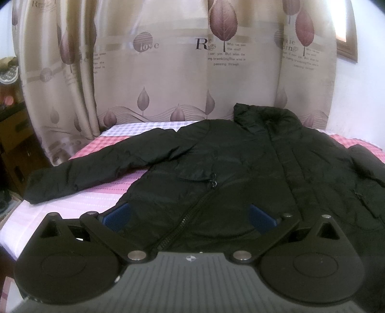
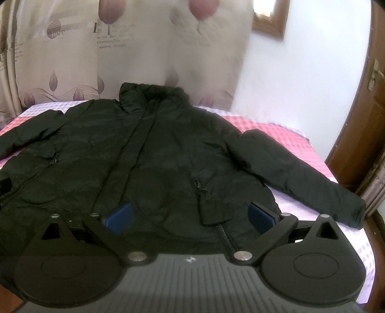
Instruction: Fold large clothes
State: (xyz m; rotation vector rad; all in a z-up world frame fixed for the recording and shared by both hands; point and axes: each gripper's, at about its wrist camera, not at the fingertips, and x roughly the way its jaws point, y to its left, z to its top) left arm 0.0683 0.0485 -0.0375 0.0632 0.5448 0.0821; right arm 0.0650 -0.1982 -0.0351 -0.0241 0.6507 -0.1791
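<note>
Black padded jacket (image 1: 240, 168) lies front-up and spread flat on a bed (image 1: 72, 202), collar (image 1: 267, 118) toward the far end near the curtain (image 1: 168, 72), hem toward both cameras. Front zip placket runs from collar down the middle of the body. Bedsheet is pink and lilac checked, with paler stripes at the near part.

Left wrist view: left gripper (image 1: 190, 214) sits low at the hem, jaws wide apart, blue pads (image 1: 118, 214) visible on both fingers. Dark fabric fills the gap between the pads; whether the pads touch the cloth cannot be told. Nothing is pinched. A diagonal pocket zip (image 1: 190, 211) runs across the panel straight ahead, its pull (image 1: 213, 183) further up. One sleeve (image 1: 84, 168) extends out to the left across the sheet, cuff near the bed edge. Dark furniture stands left of the curtain, too blurred to identify.

Right wrist view: right gripper (image 2: 190, 214) also at the hem, jaws equally wide, blue pads (image 2: 261, 216) showing at each side with jacket fabric between them. No grasp. A second pocket zip (image 2: 199, 190) lies just ahead of the gripper, toothed end (image 2: 225, 234) close to the gripper body. The other sleeve (image 2: 300, 173) angles out to the right, cuff resting near the right bed edge. A wooden door (image 2: 365, 120) stands at the right, a wood-framed window corner (image 2: 269, 21) above the white wall.

Curtain is beige with printed leaves and lettering, hanging directly behind the bed's far end.
</note>
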